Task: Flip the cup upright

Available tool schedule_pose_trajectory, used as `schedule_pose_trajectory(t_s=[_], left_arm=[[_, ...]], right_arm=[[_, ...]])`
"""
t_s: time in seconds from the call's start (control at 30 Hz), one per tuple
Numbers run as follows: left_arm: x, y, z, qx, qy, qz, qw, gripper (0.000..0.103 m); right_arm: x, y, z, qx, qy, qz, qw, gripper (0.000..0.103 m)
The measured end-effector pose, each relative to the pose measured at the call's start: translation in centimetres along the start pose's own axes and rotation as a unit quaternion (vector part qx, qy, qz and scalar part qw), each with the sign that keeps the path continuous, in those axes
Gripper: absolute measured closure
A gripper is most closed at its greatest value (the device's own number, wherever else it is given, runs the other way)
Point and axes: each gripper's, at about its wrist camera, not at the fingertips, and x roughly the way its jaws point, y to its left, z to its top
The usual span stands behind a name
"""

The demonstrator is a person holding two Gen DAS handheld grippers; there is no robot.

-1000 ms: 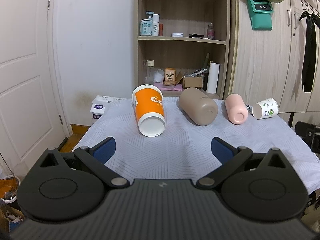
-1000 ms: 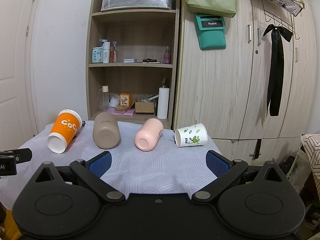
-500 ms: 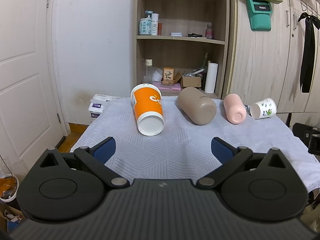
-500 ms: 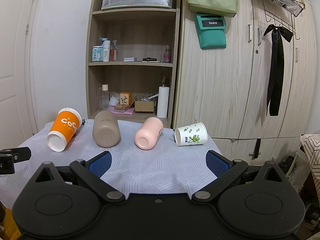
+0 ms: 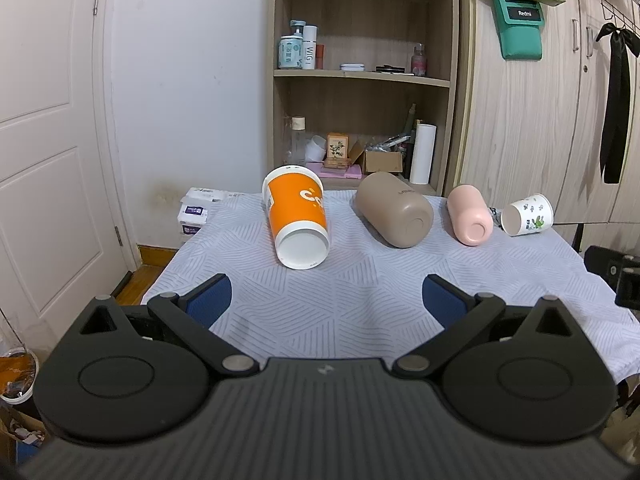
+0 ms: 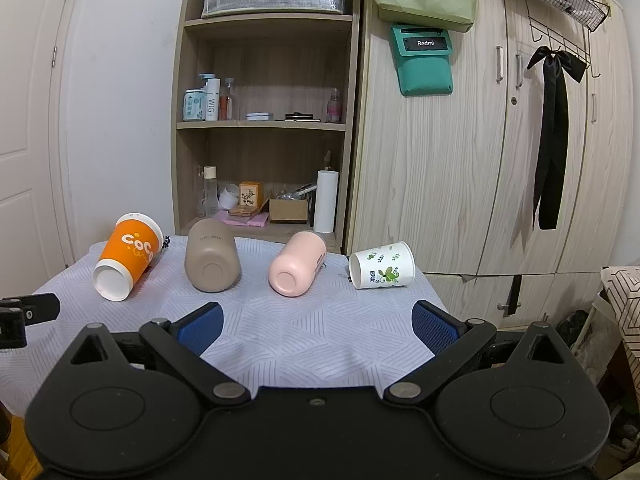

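Currently we hold both grippers back from the bench (image 5: 360,312), which wears a pale quilted cloth with ribbed stripes. Left gripper (image 5: 326,296): blue pads spread wide, gripping nothing. Right gripper (image 6: 318,326): same condition. Four cups lie on their sides in a row, well apart: a glossy orange paper cup (image 5: 298,216), a matte tan tumbler (image 5: 394,210), a smooth pink tumbler (image 5: 469,220) and a white leaf-print paper cup (image 6: 382,266) near the bench's right edge. Bare cloth spans between cups and grippers.
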Motion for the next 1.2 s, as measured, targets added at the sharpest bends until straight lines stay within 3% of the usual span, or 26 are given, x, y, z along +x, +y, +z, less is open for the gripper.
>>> schedule_pose_trajectory(t_s=[0.6, 1.0, 1.13, 1.2], left_arm=[[-0.1, 0.0, 0.2, 0.000, 0.006, 0.002, 1.0000, 0.000], [0.9, 0.2, 0.6, 0.000, 0.036, 0.006, 0.9993, 0.000], [2.4, -0.2, 1.5, 0.004, 0.065, -0.004, 0.9978, 0.000], [3.5, -0.3, 2.2, 0.001, 0.085, -0.012, 0.9963, 0.000]], right_arm=[[0.1, -0.3, -0.3, 0.001, 0.002, -0.001, 1.000, 0.001], [1.2, -0.4, -0.4, -0.005, 0.018, -0.003, 1.000, 0.001], [1.8, -0.7, 0.0, -0.014, 0.023, 0.021, 0.999, 0.001], [2.4, -1.1, 0.6, -0.014, 0.029, 0.054, 0.998, 0.001]])
